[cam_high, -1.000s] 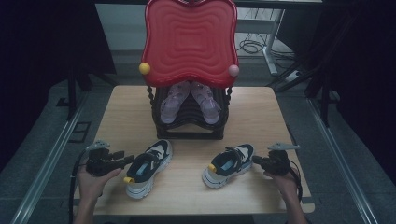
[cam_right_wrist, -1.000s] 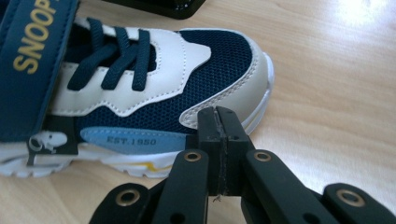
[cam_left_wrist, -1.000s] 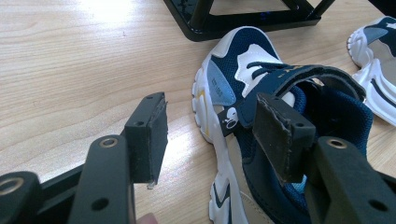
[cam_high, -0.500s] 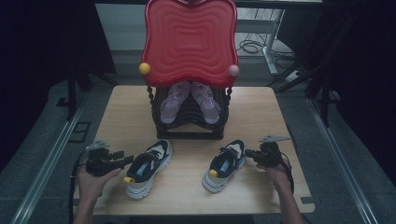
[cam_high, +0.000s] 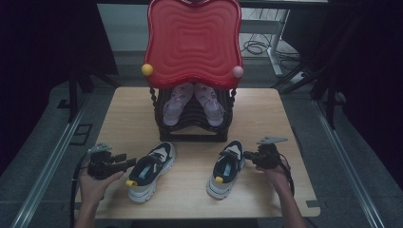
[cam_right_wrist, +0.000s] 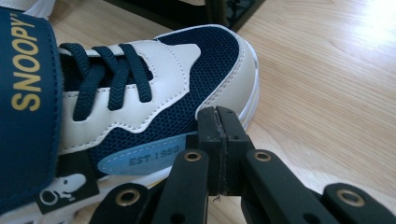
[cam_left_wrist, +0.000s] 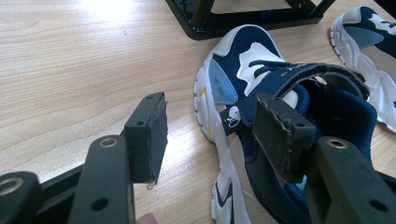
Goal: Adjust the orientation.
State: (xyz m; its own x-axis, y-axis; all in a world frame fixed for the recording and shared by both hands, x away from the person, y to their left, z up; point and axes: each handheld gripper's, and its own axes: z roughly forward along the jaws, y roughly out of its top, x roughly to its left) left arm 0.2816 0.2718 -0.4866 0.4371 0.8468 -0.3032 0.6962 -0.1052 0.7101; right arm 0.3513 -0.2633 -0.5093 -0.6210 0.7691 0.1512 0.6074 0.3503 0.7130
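Note:
Two navy-and-white sneakers lie on the wooden table [cam_high: 266, 109]. Beside the left sneaker [cam_high: 149, 171] my left gripper [cam_high: 129, 164] stands open. In the left gripper view the left gripper [cam_left_wrist: 215, 135] straddles the left sneaker's [cam_left_wrist: 243, 84] side wall: one pad is over the collar, the other over bare wood, and neither presses. My right gripper [cam_high: 247, 155] is shut with nothing in it. In the right gripper view the right gripper's [cam_right_wrist: 219, 116] tips rest against the side of the right sneaker [cam_right_wrist: 154, 93] near the toe. From above, the right sneaker [cam_high: 227, 168] points its toe towards the rack.
A black shoe rack [cam_high: 192, 128] stands mid-table, holding a pair of pink sandals [cam_high: 173, 107]. On top of it, a red wavy tray [cam_high: 192, 42] leans upright, with a yellow ball [cam_high: 147, 69] and a pink ball [cam_high: 237, 71] at its lower corners. The table's front edge runs close under both hands.
My right gripper has slid left against the right sneaker, and the sneaker's toe end has swung round so it lies straighter. The left gripper and left sneaker have stayed put.

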